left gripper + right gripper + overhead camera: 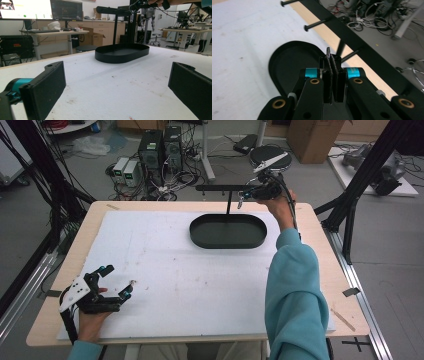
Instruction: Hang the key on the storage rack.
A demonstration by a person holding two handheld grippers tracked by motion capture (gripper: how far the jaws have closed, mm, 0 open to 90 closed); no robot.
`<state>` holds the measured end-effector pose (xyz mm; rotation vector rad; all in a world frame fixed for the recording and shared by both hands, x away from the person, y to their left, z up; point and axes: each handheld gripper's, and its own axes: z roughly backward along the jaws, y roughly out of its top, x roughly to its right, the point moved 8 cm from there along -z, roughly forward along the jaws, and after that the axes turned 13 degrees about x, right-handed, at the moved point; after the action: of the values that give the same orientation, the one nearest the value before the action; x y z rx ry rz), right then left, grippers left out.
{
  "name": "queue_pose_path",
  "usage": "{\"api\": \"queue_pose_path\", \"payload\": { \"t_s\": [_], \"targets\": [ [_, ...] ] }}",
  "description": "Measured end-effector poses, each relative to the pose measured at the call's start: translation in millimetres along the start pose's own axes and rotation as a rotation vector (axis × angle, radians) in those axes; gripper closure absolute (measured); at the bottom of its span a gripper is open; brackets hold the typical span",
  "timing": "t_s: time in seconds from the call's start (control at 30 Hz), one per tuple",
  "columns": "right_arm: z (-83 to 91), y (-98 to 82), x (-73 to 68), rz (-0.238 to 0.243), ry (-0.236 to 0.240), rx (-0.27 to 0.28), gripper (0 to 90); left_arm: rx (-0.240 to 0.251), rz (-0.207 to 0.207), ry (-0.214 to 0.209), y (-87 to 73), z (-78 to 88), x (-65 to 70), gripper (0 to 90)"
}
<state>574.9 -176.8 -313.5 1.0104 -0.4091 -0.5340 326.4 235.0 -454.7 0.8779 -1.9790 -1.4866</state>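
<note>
White padding covers the worktop (165, 270), where a black oval tray (200, 237) with a pegged rack (225, 187) stands at the far side. Right tongs (331, 58), raised beside the rack's bar, are clamped on a thin metal piece (328, 51); left tongs (116, 280) rest wide apart at the near left corner.

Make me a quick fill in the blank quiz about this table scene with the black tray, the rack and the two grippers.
1. The left gripper rests on the white board with its jaws ____.
2. The right gripper is held up at the rack's ____ bar.
3. The oval tray at the foot of the rack is coloured ____.
4. The right gripper's jaws are ____ on a thin flat piece.

Missing words: open; top; black; shut
</note>
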Motion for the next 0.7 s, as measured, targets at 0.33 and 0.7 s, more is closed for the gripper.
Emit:
{"api": "queue_pose_path", "payload": {
  "t_s": [0.33,0.7],
  "targets": [
    [-1.5,-4.7,9.0,-0.012,-0.044,-0.011,89.4,0.000,0.001,0.000,0.0,0.2,-0.2,1.7],
    [-9.2,-3.1,16.3,0.046,-0.119,0.018,87.5,0.003,0.005,-0.001,0.2,0.7,-0.2,1.7]
  ]
}}
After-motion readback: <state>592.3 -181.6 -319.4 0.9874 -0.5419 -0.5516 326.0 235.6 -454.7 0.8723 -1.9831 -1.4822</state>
